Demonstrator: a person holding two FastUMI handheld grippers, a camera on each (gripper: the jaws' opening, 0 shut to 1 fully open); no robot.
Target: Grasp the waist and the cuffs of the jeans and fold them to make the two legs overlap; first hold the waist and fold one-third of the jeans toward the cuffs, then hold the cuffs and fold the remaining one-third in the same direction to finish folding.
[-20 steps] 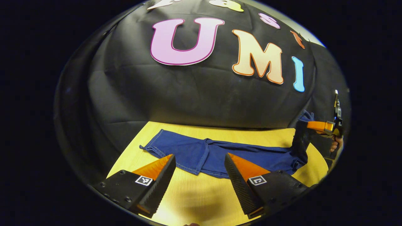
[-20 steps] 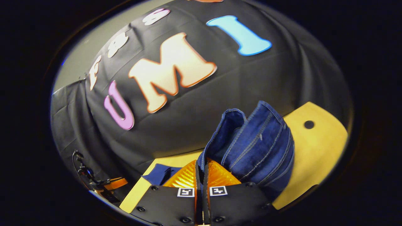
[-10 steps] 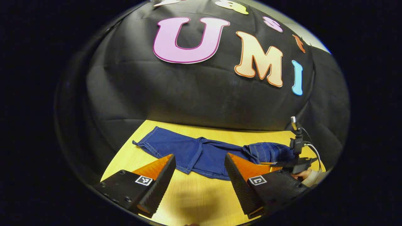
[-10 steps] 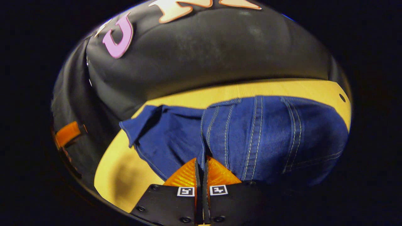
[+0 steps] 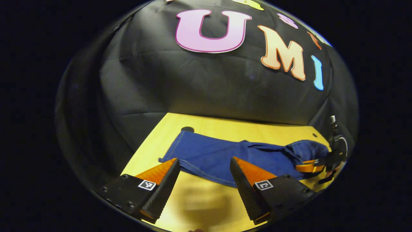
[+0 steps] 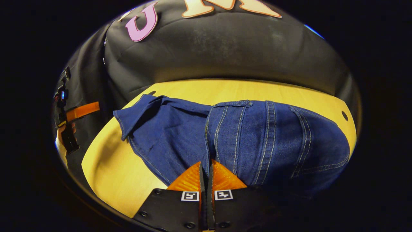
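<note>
Two fingers of my right gripper point(image 6: 206, 170) pinch the jeans' point(image 6: 257, 138) waist, folded over the legs; I judge it should be laid flat before release. My left gripper point(image 5: 204, 174) hovers wide near the cuffs. The jeans lie lengthwise across the worktop point(image 5: 206, 206), cuffs left.

Blue jeans point(image 6: 257, 135) (pale stitching), yellow table point(image 6: 112, 174).

Jeans point(image 5: 222, 158) on wooden table point(image 5: 206, 199)

one jeans point(image 6: 257, 135) (blue), two tools, one table point(image 6: 109, 174).
</note>
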